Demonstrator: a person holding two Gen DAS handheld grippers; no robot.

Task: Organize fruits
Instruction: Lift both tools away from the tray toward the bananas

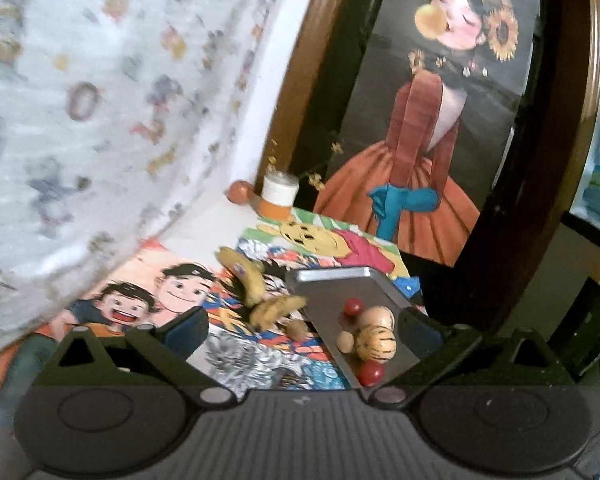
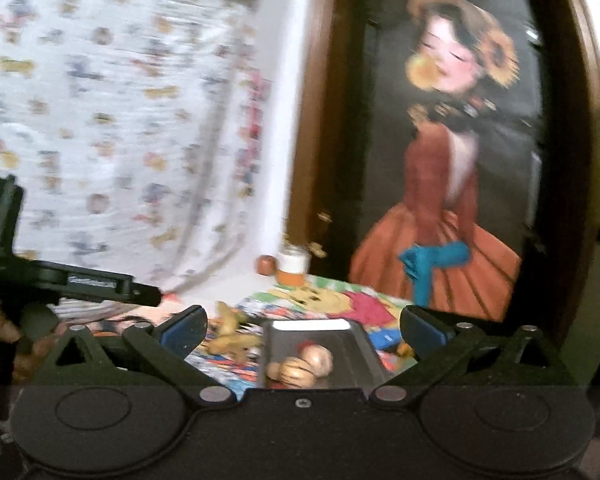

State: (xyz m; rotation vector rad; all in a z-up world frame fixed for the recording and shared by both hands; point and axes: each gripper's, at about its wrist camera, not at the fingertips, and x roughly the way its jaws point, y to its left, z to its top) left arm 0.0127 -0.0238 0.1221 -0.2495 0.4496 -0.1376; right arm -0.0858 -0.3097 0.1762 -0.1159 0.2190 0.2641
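Biggest thing in sight, the dark wooden-framed painting of a figure in an orange dress (image 1: pixel 428 148) stands propped along the far edge of the table, and a white cloth printed with small cartoon figures (image 1: pixel 84 92) hangs at the left. Down on the table, the bright cartoon-printed table cover (image 1: pixel 148 300) carries everything. The grey rectangular metal tray (image 1: pixel 340 284) sits toward its right edge, holding two pale round fruits, one with dark stripes (image 1: pixel 377 343), plus small red round fruits (image 1: pixel 353 306). Two spotted yellow bananas (image 1: pixel 256 292) lie on the cover just left of the tray, outside it. At the far edge, a small white-and-orange jar (image 1: pixel 278 196) stands by the frame. Both tools hang clear: the left gripper (image 1: pixel 300 326) is spread wide, nothing between its blue pads, and the right gripper (image 2: pixel 302 330) likewise gapes empty.
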